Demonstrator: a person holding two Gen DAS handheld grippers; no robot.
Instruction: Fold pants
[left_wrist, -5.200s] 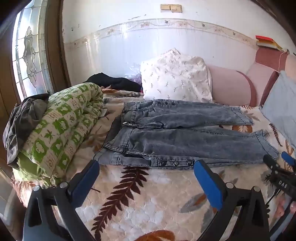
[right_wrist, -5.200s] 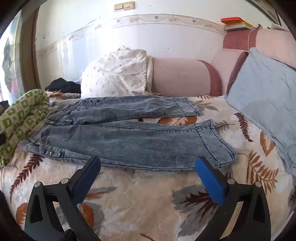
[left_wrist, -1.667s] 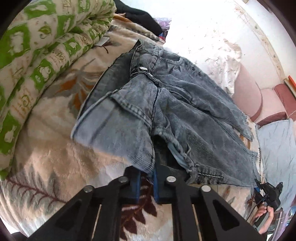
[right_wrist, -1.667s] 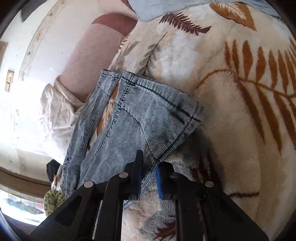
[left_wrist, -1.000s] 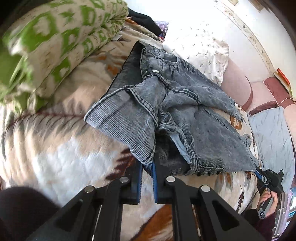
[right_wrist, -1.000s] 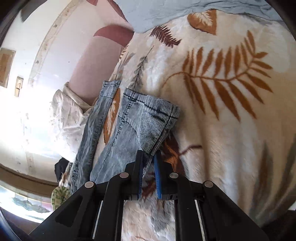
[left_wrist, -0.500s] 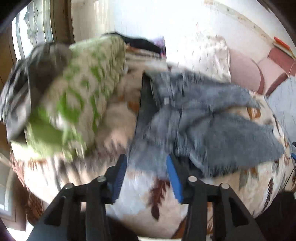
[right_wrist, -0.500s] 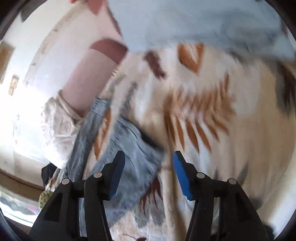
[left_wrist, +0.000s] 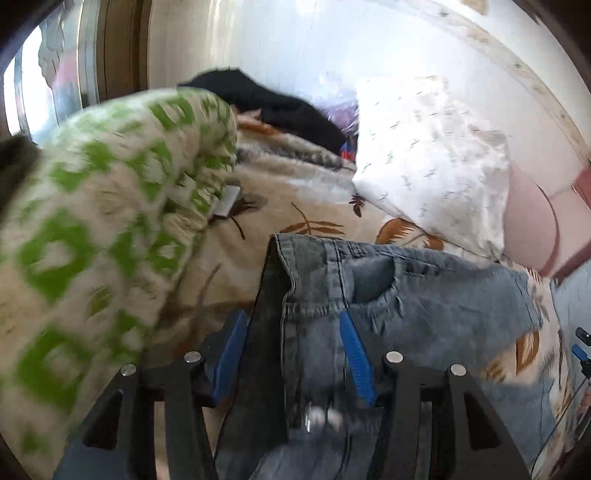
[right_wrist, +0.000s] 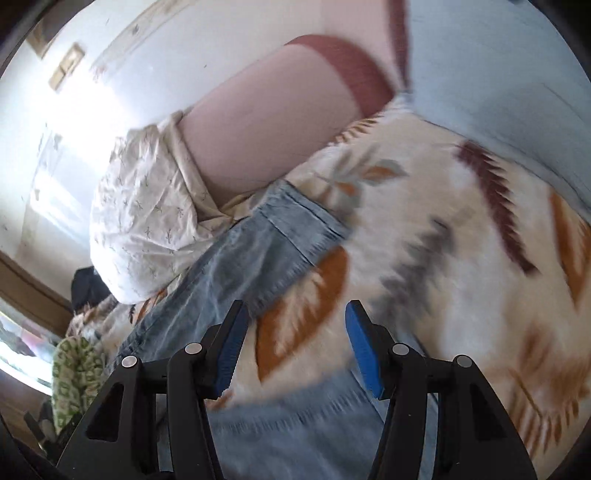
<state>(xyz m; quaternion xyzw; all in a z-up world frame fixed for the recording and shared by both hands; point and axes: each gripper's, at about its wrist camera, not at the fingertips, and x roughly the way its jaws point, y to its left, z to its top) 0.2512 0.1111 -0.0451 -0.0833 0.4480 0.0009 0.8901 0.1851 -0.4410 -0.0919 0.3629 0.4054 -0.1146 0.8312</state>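
Note:
The grey-blue jeans (left_wrist: 424, 295) lie on the leaf-print blanket (right_wrist: 461, 277). In the left wrist view their waistband and a pocket fill the lower middle. My left gripper (left_wrist: 291, 321) hovers over the waistband, its jaws opening; denim shows below and between the blue pads, and they do not press on it. In the right wrist view the far leg's cuff (right_wrist: 291, 229) lies ahead and more denim (right_wrist: 295, 435) blurs under the fingers. My right gripper (right_wrist: 295, 308) stands open above the blanket, with nothing gripped.
A rolled green-patterned quilt (left_wrist: 92, 240) lies to the left of the jeans. A white pillow (left_wrist: 424, 166) and a black garment (left_wrist: 280, 103) sit behind them. A pink bolster (right_wrist: 266, 122) and a light blue cushion (right_wrist: 498, 74) line the far side.
Both grippers have let go of the denim and opened. Both have swung forward and up over the jeans, the right one rolling as it went.

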